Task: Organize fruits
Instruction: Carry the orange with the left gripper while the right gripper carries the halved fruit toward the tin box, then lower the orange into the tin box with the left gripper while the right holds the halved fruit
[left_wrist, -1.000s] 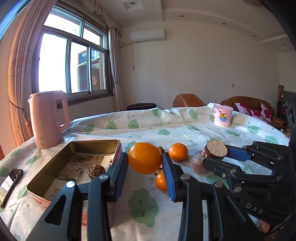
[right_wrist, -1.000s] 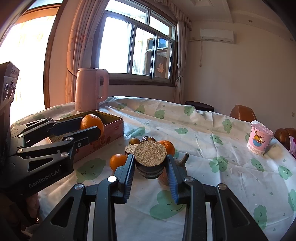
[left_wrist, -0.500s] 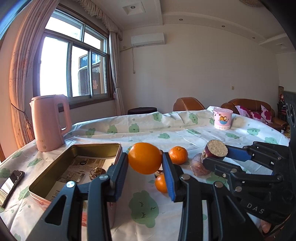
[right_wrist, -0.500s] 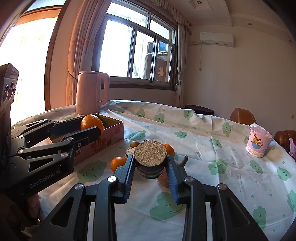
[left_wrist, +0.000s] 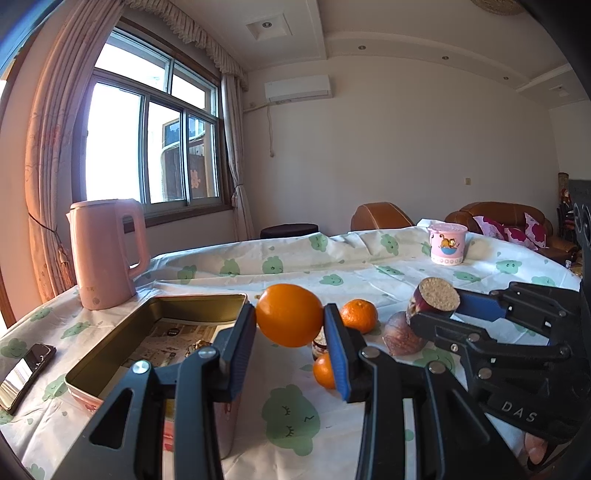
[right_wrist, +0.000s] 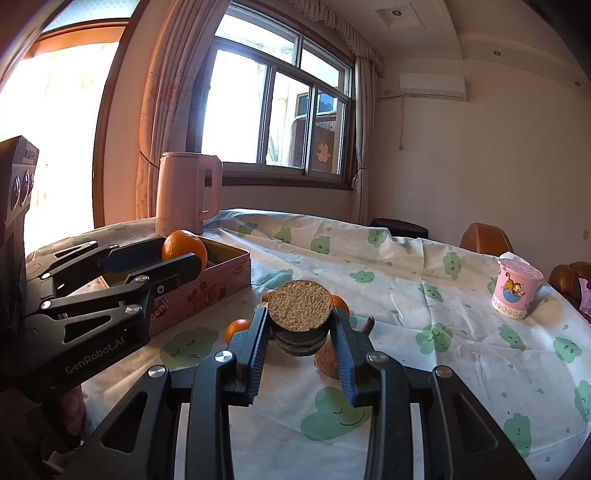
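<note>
By the tin (left_wrist: 110, 347) on the left, the left gripper (left_wrist: 290, 326) pinches the orange (left_wrist: 289, 314) at its widest girth (smooth rind, likely slippery). To the right, the right gripper (right_wrist: 299, 325) clamps a halved passion fruit (right_wrist: 300, 312), hollow-looking, probably crushable.

Sunlit curtained window (left_wrist: 155, 136), pale walls, perhaps leather sofa (left_wrist: 495, 214)

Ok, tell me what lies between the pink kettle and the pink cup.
Only bare tablecloth between kettle and cup, per the right wrist view.
</note>
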